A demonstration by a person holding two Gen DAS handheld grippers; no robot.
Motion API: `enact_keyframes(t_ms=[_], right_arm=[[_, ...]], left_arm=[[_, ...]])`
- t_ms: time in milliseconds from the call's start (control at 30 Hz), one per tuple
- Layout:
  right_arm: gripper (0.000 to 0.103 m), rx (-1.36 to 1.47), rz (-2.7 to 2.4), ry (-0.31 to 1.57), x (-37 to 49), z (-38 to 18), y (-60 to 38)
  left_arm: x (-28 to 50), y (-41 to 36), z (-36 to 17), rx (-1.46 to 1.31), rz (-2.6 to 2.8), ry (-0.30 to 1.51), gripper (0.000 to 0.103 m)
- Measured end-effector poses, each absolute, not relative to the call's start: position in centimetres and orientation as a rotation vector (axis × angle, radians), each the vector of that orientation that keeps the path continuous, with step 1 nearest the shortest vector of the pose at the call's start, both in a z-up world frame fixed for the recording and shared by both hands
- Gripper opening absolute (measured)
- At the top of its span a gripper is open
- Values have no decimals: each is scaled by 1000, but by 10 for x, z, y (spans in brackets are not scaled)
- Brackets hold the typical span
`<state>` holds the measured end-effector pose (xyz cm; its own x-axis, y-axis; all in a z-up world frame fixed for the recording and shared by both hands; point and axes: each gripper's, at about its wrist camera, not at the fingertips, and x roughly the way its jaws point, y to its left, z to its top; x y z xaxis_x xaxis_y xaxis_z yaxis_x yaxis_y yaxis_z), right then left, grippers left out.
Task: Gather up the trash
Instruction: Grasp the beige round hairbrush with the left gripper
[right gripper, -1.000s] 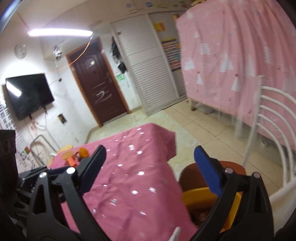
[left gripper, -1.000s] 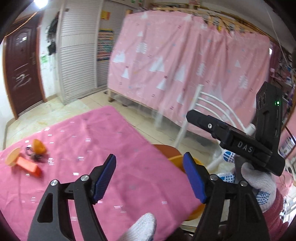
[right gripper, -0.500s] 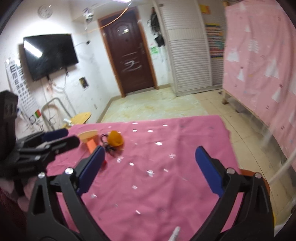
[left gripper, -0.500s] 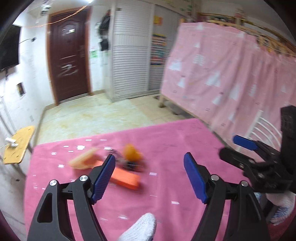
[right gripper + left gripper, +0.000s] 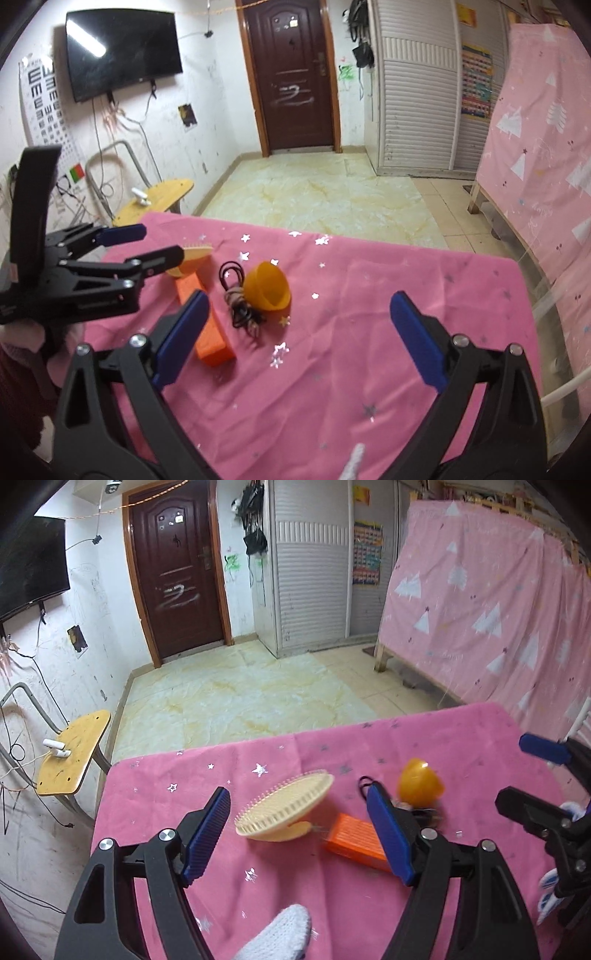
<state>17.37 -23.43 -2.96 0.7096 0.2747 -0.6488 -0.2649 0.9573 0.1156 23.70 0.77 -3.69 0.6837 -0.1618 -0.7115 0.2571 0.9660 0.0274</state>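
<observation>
Left gripper stands with its fingers spread wide and nothing between the pads, above a pink tablecloth. A cream comb-like disc lies just ahead of the gap, nearer the left finger; its exact make is hard to tell through the blur. An orange block lies beside the disc, partly hidden behind the right finger. An orange cup lies on its side beyond that finger, with black hair ties near it. Right gripper is likewise spread wide and empty, above the same cloth. In its view the block sits just ahead of its left finger, touching or nearly touching the ties, and the cup lies ahead of the gap, toward the left finger
</observation>
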Motion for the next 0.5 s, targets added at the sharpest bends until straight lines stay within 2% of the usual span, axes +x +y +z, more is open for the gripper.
enact_keyframes(t_ms=[200, 300, 400, 467, 500], right_arm=[[94, -27, 311, 753, 191, -39, -222], [84, -59, 311, 765, 199, -45, -213], [77, -75, 314, 781, 206, -49, -208], [70, -84, 316, 790, 208, -53, -205], [69, -92, 322, 801, 211, -55, -202]], left_arm=[[256, 13, -50, 142, -221, 809, 68], [257, 13, -55, 145, -219, 812, 67], [261, 11, -60, 158, -227, 821, 53], [261, 10, -66, 168, -235, 839, 40], [262, 10, -68, 172, -236, 846, 38]])
